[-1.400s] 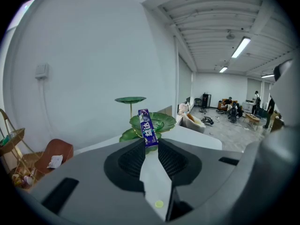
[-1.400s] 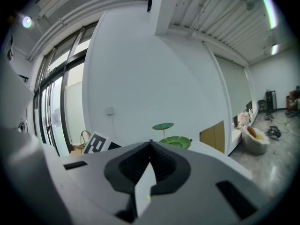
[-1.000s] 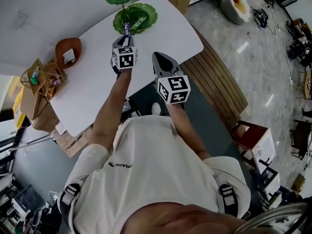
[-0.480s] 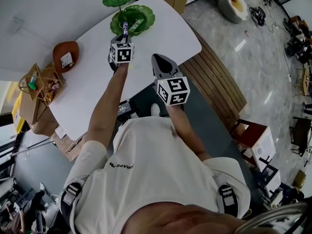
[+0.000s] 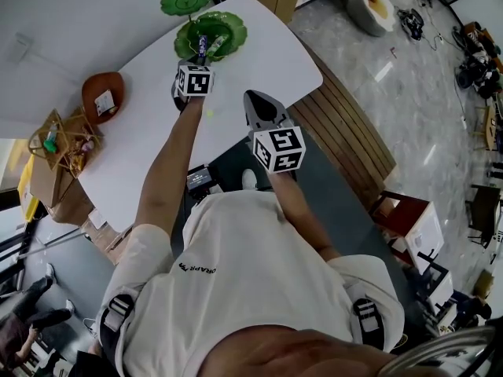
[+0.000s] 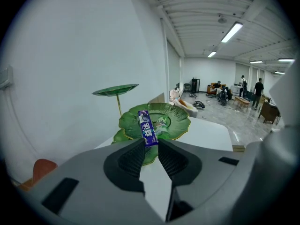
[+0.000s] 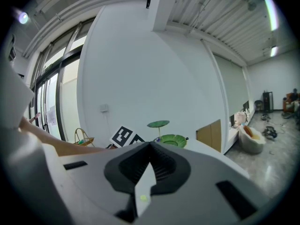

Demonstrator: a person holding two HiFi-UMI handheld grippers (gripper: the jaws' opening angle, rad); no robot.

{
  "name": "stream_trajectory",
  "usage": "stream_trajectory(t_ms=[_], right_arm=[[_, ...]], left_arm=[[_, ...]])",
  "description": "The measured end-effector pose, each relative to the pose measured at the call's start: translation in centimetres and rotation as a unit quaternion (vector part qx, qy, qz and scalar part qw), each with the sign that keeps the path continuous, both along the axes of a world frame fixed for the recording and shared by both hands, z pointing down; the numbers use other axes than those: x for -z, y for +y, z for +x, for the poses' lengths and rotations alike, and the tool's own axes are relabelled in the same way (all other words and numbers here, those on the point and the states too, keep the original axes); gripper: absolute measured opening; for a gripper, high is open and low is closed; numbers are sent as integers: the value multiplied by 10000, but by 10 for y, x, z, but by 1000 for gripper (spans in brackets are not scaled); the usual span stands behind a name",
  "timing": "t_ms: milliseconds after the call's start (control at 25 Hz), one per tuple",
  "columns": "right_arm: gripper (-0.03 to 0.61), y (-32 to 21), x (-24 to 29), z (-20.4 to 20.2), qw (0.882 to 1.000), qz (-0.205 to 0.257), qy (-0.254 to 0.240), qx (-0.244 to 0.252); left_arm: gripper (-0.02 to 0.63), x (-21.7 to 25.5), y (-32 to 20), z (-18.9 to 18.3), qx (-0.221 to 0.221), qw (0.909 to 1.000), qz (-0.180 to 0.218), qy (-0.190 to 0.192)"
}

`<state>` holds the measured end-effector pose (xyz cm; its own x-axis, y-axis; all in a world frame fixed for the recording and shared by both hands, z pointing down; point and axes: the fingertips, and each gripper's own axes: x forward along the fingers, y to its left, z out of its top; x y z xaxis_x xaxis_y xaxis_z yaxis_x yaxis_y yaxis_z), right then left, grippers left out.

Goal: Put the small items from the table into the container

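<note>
At the left of the head view, the brown bowl [image 5: 88, 100] with a sachet in it is sitting untouched on the white bench [image 5: 259, 53]. Further right, the left gripper [image 5: 200, 60] has been travelling forward and dipping. Its fingers are clenching the lower end of a purple stick packet [image 6: 147, 127], which is standing up out of the grip. A second ago the packet was hanging at the near rim of the green leaf-shaped dish [image 5: 232, 23], which I am taking to be the container. Now it is hovering over the dish's inner part, appearing clear of it, with another wrapped item already lying in there. I am judging that the carry is nearly finishing, with only a lowering and a release remaining for this item. At the right, the right gripper [image 5: 251, 98] is keeping still near the bench edge, its fingers pressing together on nothing, well apart from the dish.
</note>
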<state>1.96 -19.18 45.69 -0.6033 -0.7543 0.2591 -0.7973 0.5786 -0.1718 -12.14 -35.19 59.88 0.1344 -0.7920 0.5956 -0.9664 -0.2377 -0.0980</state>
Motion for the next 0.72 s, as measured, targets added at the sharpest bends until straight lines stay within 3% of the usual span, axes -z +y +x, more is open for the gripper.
stream_trajectory(t_ms=[400, 560, 720], right_arm=[[6, -4, -3, -3, 10000, -33, 35, -21], [6, -5, -3, -4, 10000, -36, 33, -14], [6, -5, -3, -6, 10000, -41, 26, 13]], left_arm=[[91, -2, -10, -1, -130, 9999, -89, 40], [142, 0, -8, -2, -123, 9999, -26, 73], [146, 4, -2, -1, -90, 9998, 86, 166]])
